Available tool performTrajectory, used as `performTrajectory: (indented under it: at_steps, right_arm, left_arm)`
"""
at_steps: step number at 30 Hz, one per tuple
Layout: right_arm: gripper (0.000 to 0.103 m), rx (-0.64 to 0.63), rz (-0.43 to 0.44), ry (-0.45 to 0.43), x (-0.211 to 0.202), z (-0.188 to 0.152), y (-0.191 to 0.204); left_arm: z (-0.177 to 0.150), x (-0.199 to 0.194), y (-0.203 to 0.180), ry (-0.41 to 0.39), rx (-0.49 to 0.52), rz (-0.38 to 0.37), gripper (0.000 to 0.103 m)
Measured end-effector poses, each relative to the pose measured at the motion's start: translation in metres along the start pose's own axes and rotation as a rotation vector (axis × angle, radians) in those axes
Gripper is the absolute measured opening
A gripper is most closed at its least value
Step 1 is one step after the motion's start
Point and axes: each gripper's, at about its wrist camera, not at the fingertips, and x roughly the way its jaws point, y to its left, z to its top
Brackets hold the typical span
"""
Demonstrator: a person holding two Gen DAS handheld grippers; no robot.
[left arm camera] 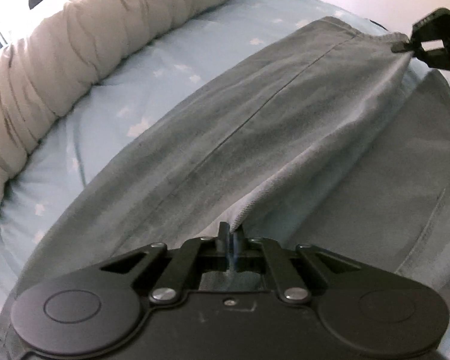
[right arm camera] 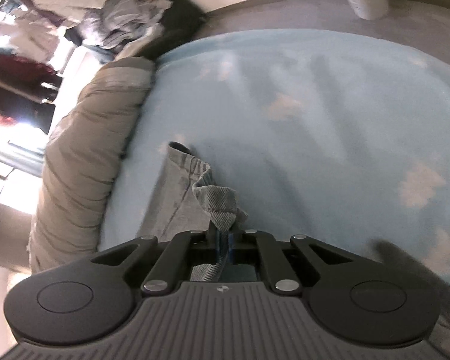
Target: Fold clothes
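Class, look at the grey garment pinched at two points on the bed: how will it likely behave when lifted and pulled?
The garment is probably floppy: it bunches into folds at the right claw. Between that and the left claw a taut ridge has formed, so it likely follows pulls without holding shape. Its ribbed weave suggests it is not very slippery on the sheet.

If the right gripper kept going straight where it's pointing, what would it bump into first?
Probably the grey garment that the right gripper is already pinching, bunched just ahead of its fingers. Past that lies the blue bedsheet, though depth is hard to judge.
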Motion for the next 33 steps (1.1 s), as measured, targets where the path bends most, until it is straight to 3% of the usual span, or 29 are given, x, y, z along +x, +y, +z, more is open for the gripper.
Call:
performTrajectory:
  at_steps: [4, 7, 11, 13, 14, 15, 20, 28, 33]
  right_arm:
    - [0.003, 0.091, -0.041, -0.003, -0.008, -0.020, -0.035]
    - [0.004, 0.108, -0.044, -0.005, -0.008, -0.024, -0.038]
    - [0.010, -0.025, -0.109, 0.033, -0.004, -0.017, -0.015]
    - [0.020, -0.083, -0.134, 0.059, -0.010, -0.016, -0.005]
    - [0.035, -0.111, -0.146, 0.072, -0.014, -0.016, 0.000]
    - [0.041, -0.140, -0.158, 0.086, -0.017, -0.015, 0.006]
    - [0.043, -0.316, -0.202, 0.131, -0.051, -0.032, 0.038]
    - [0.043, -0.563, -0.191, 0.184, -0.112, -0.085, 0.088]
    - [0.043, -0.675, -0.187, 0.171, -0.147, -0.122, 0.121]
  left_arm:
    - [-0.009, 0.012, -0.007, 0.024, 0.007, -0.020, 0.003]
    - [-0.012, 0.018, -0.013, 0.033, -0.029, 0.003, 0.010]
    - [-0.011, 0.013, -0.015, 0.035, -0.109, 0.054, 0.042]
    - [-0.011, 0.001, -0.012, 0.022, -0.165, 0.078, 0.054]
    - [-0.012, -0.005, -0.011, 0.015, -0.193, 0.088, 0.062]
    - [-0.014, -0.012, -0.007, 0.010, -0.229, 0.088, 0.064]
    - [-0.033, -0.062, 0.004, 0.001, -0.358, 0.129, 0.064]
    - [-0.067, -0.147, 0.017, 0.006, -0.425, 0.231, 0.065]
    - [-0.100, -0.193, 0.031, 0.016, -0.501, 0.281, 0.068]
